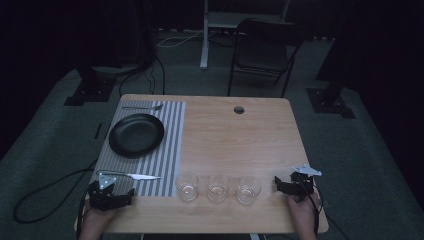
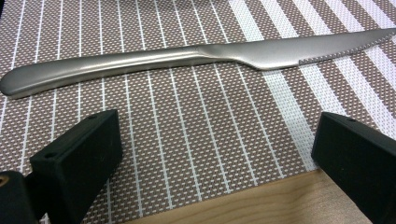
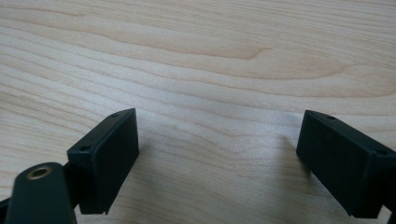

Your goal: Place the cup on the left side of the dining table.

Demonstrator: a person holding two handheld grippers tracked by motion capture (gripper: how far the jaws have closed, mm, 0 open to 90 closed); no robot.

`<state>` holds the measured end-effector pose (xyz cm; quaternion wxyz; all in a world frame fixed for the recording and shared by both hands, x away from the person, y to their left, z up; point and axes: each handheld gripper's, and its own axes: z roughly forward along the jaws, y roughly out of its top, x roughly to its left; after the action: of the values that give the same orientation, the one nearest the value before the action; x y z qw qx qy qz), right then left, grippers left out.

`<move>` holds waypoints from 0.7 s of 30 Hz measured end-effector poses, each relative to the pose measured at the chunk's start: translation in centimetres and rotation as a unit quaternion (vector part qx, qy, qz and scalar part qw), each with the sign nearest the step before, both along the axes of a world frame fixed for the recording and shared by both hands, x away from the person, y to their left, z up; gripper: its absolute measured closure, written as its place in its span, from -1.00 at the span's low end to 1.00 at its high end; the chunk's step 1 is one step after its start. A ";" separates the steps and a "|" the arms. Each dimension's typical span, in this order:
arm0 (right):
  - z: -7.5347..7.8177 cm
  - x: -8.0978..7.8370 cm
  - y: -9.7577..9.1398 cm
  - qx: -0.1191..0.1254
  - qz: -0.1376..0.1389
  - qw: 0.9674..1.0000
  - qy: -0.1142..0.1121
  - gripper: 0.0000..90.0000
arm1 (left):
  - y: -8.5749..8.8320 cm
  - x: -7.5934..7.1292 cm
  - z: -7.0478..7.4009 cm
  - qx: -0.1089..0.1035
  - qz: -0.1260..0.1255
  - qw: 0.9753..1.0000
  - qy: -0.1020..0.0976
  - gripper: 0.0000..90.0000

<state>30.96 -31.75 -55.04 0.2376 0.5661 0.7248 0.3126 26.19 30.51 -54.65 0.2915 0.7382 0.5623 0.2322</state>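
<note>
A light wooden tabletop (image 1: 240, 140) with a round hole (image 1: 239, 109) near its far edge is seen, and its left part is covered by a striped placemat (image 1: 170, 150). Three clear glasses are placed in a row directly on the wood near the front edge: a left glass (image 1: 187, 187), a middle glass (image 1: 217, 189) and a right glass (image 1: 248, 190), the left one just beside the mat's corner. On the placemat a black plate (image 1: 136, 135), a fork (image 1: 142, 107) at the far side and a knife (image 1: 132, 175) at the near side are laid.
</note>
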 end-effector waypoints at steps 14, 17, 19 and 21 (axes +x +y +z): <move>0.0 0.0 0.0 0.000 0.000 1.000 0.000 -0.72 | 0.2 0.0 0.0 -0.001 -0.010 1.000 0.002 -0.95; 0.0 0.0 0.0 0.000 0.000 1.000 0.000 -0.72 | 0.2 0.1 0.1 0.000 -0.012 1.000 0.004 -0.94; 0.0 0.0 0.0 0.000 0.000 1.000 0.000 -0.72 | 0.2 0.1 0.1 0.001 -0.014 1.000 0.006 -0.94; 0.0 0.0 0.0 0.000 0.000 1.000 0.000 -0.72 | 0.3 0.0 0.2 0.004 -0.010 1.000 0.005 -0.94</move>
<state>30.96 -31.74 -55.04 0.2376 0.5663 0.7246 0.3127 26.22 30.81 -54.47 0.2885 0.7461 0.5552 0.2279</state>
